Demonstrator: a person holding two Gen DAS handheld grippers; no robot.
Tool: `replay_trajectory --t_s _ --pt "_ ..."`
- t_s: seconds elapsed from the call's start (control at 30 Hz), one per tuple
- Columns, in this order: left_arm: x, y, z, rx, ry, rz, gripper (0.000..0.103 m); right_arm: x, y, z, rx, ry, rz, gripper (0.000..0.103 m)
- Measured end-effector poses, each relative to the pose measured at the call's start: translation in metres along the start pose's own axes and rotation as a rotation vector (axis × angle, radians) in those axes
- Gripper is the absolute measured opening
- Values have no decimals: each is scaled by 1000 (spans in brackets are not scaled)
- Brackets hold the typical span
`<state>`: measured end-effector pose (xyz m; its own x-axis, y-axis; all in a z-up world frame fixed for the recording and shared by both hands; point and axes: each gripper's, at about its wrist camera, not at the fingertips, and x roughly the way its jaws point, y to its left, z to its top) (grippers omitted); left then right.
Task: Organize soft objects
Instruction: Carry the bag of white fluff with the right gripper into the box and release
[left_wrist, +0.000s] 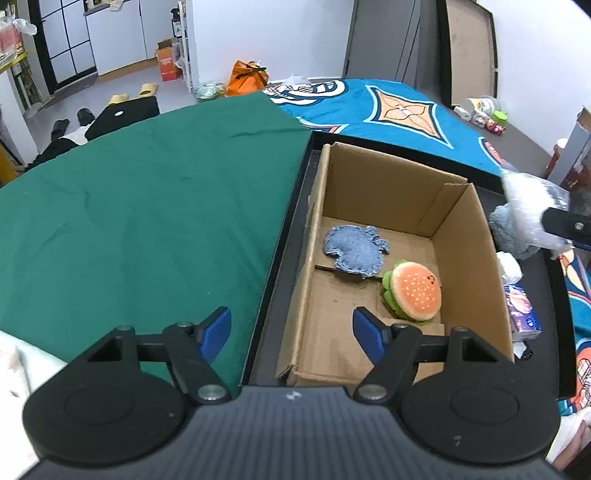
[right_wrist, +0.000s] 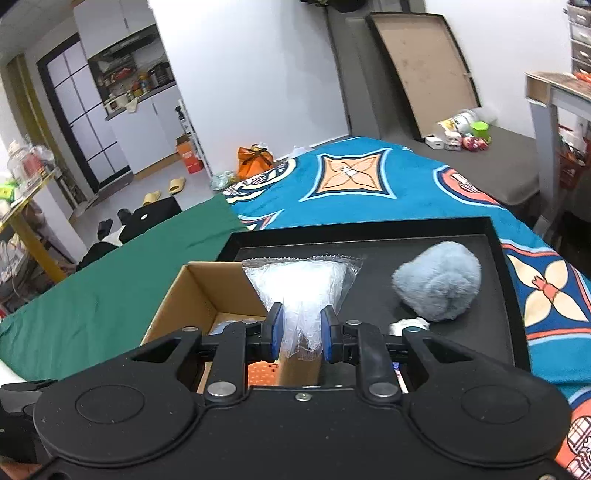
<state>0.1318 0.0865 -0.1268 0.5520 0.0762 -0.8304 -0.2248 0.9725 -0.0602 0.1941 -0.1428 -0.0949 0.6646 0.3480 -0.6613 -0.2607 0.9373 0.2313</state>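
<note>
My left gripper (left_wrist: 291, 332): jaws spread wide, nothing between them, hovering over the near edge of the box (left_wrist: 461, 236).
My right gripper (right_wrist: 302, 338): clenched on a clear packet (right_wrist: 301, 284) (crinkled plastic, white inside), held above the box's right wall.
Box: open cardboard, standing in the black tray (left_wrist: 280, 236). Inside, on its floor: denim patch (left_wrist: 354, 254) toward the back; burger plush (left_wrist: 415, 293) toward the front right, just beside the patch.
Tray, right of the box: blue fluffy ball (right_wrist: 437, 286), a white wad (left_wrist: 509, 266), a purple pack (left_wrist: 522, 310).
Under the tray: green cloth (left_wrist: 147, 221) to the left, patterned blue blanket (right_wrist: 388, 184) behind.
</note>
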Motion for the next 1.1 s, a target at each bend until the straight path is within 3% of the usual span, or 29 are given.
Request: replay_trajectory --t_s 0.07,0.23,0.43,0.57,0.63,0.67,0.7,1.1 --pt "0 2 0 -6 -5 -13 64 2 7 1 -17 0 -4 21" --pt "4 7 -2 -23 8 -58 32 9 22 1 -51 4 -16 21" --pt "7 13 -5 -42 14 -75 11 18 42 -1 -111 13 -29 21" --pt "8 18 -6 -58 8 -91 11 24 56 1 -135 12 -24 25" --pt "8 19 -6 -60 7 -95 11 29 63 2 -164 -2 -36 36" --pt "9 19 -6 -61 7 -97 11 31 66 3 -176 -4 -49 48" --pt "9 20 -6 -64 8 -99 11 34 67 3 -188 0 -68 50" --pt "5 17 -6 -53 10 -90 12 19 45 -13 -109 19 -99 53"
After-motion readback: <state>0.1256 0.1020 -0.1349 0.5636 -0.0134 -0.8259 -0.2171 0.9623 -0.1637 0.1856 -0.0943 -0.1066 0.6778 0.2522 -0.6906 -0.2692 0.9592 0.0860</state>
